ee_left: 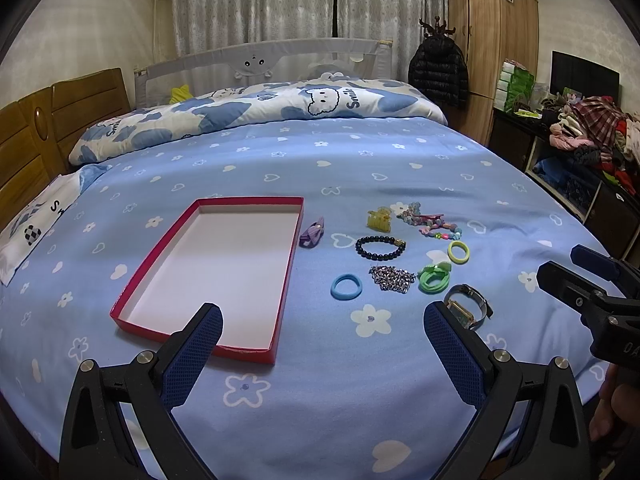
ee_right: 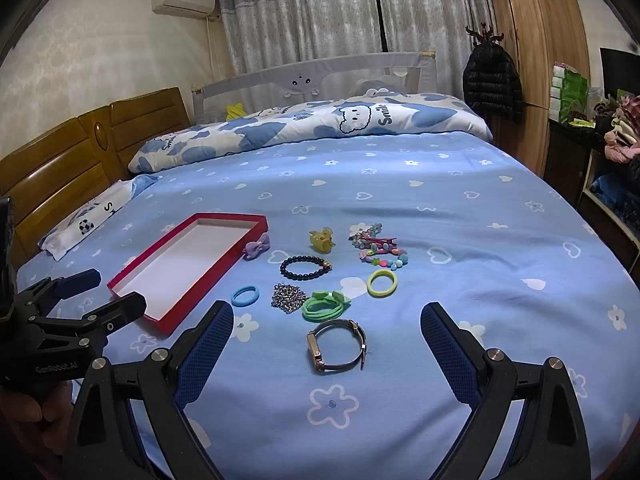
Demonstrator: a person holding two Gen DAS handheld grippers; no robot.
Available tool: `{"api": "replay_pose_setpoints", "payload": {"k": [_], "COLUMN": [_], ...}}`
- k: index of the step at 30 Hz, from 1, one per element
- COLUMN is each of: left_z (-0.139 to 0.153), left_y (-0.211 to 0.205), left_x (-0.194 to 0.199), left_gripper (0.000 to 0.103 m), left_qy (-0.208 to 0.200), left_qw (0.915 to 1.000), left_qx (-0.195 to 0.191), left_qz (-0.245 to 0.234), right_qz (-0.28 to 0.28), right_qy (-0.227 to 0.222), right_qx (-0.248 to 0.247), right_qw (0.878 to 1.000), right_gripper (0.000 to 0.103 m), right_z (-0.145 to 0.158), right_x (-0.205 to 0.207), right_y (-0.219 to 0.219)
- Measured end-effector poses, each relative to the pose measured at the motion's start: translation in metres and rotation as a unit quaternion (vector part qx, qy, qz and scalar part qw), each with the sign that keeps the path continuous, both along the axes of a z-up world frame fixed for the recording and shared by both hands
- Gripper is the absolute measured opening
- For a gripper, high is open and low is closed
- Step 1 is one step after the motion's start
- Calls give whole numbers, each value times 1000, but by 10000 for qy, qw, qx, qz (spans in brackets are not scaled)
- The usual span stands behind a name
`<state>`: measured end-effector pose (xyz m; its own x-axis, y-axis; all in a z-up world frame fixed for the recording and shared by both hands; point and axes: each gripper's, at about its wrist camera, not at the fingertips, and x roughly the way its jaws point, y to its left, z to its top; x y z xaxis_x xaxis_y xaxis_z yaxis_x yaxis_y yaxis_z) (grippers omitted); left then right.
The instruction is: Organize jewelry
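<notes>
An empty red tray (ee_left: 132, 288) (ee_right: 132, 268) with a white floor lies on the blue bedsheet. Right of it lie jewelry pieces: purple bow (ee_left: 312, 233) (ee_right: 256, 248), yellow claw clip (ee_left: 379, 219), black bead bracelet (ee_left: 380, 248) (ee_right: 305, 267), blue hair tie (ee_left: 346, 287) (ee_right: 245, 295), silver chain (ee_left: 392, 278) (ee_right: 286, 298), green hair tie (ee_left: 434, 278) (ee_right: 324, 306), yellow ring tie (ee_left: 458, 252) (ee_right: 382, 282), colourful bead strands (ee_left: 430, 222) (ee_right: 380, 250), and a watch (ee_left: 468, 306) (ee_right: 336, 344). My left gripper (ee_left: 322, 322) is open above the tray's near corner. My right gripper (ee_right: 326, 322) is open, just short of the watch.
A folded cloud-print quilt (ee_left: 260, 112) lies across the far bed. A wooden headboard (ee_left: 32, 140) is at left. A wardrobe (ee_left: 492, 40), hanging black jacket (ee_left: 438, 74) and cluttered shelf (ee_left: 580, 140) stand past the bed's right edge.
</notes>
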<state>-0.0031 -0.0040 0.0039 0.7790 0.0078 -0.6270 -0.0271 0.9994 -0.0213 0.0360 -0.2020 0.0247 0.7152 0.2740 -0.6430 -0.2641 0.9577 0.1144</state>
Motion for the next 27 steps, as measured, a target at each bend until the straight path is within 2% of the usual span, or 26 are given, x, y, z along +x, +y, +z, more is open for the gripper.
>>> {"api": "replay_pose_setpoints", "payload": {"k": [14,16,27], "left_z": [-1,-9,-10], "left_y": [-5,-5,1], "left_x": [1,5,25], "left_gripper": [101,101,101], "left_qy": [25,63,245], "left_qw": [10000,10000,9996], "left_qx": [11,20,-66], "left_qz": [-4,-22,-101], "right_qz": [1,1,-48], "right_qy": [9,12,156], "right_qx": [10,13,79], "right_qw": [10000,10000,9998], "right_gripper": [96,96,95], "right_z": [0,0,-7], "right_x": [0,0,3], "right_y": [1,0,2]}}
